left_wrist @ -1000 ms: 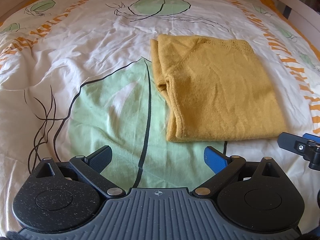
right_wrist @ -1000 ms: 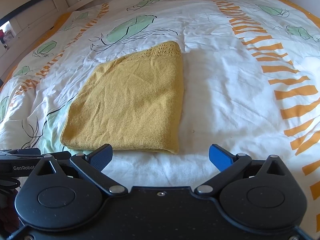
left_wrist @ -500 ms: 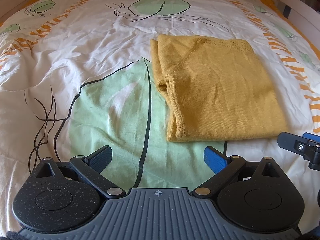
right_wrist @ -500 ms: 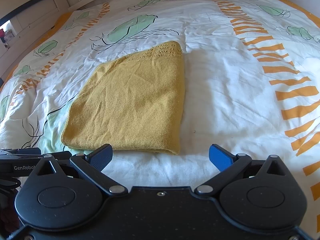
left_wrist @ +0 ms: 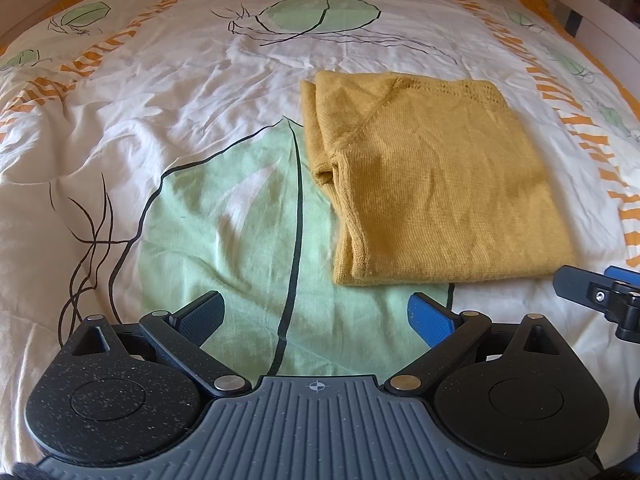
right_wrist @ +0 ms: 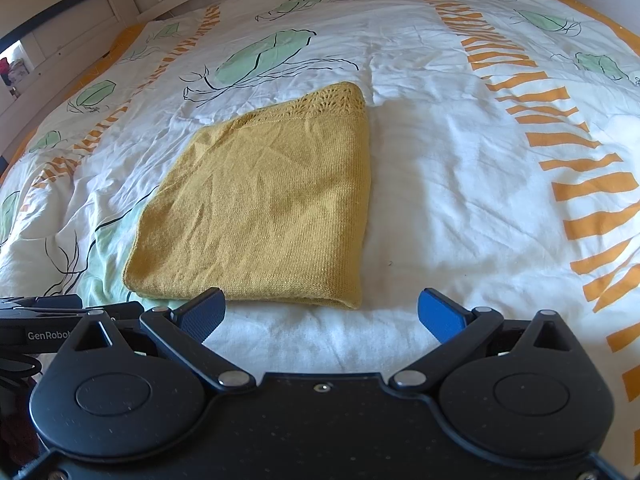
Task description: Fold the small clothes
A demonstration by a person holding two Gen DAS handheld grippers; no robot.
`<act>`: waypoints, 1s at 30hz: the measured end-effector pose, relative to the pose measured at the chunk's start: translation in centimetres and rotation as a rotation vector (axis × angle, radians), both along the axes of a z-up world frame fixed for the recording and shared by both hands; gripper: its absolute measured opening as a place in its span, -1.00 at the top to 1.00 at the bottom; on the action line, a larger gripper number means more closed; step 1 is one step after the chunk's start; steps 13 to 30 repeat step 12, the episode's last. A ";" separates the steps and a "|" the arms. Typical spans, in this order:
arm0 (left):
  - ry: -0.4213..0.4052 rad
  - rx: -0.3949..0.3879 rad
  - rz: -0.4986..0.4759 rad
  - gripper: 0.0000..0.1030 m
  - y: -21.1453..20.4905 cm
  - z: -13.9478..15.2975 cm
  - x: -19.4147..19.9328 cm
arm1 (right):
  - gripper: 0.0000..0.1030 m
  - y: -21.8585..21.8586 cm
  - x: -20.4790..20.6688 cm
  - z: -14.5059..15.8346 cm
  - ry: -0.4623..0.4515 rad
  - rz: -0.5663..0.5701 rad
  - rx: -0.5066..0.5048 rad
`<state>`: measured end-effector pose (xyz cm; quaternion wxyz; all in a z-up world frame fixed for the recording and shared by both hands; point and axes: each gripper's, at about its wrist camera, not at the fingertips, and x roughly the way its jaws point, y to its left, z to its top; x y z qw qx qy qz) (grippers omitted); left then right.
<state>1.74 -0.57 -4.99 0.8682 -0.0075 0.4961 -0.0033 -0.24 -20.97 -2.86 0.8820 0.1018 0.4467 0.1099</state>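
A mustard-yellow knit garment (left_wrist: 432,184) lies folded into a flat rectangle on the bed, with stacked layers showing along its left edge. In the right wrist view the same garment (right_wrist: 268,204) sits ahead and to the left, lace trim at its far end. My left gripper (left_wrist: 316,318) is open and empty, hovering short of the garment's near left corner. My right gripper (right_wrist: 322,312) is open and empty too, just short of the garment's near right corner. The right gripper's fingers (left_wrist: 592,292) show at the left view's right edge.
The bed cover (left_wrist: 180,128) is white with green leaf prints and orange stripes, and it is wrinkled. A white bed frame (right_wrist: 100,4) runs along the far left in the right wrist view. Bare cover (right_wrist: 480,184) lies right of the garment.
Almost nothing differs. Both grippers stay open and hold their places near the garment's front edge; the garment has not moved.
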 end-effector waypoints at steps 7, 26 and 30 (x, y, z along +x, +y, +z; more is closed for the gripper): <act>-0.004 0.005 0.010 -0.93 0.0 0.0 0.0 | -0.99 0.0 0.0 0.0 0.001 -0.001 0.000; -0.007 0.002 0.005 -0.93 0.1 0.1 0.0 | -0.99 0.0 0.0 0.0 0.000 0.000 0.000; -0.007 0.002 0.005 -0.93 0.1 0.1 0.0 | -0.99 0.0 0.0 0.0 0.000 0.000 0.000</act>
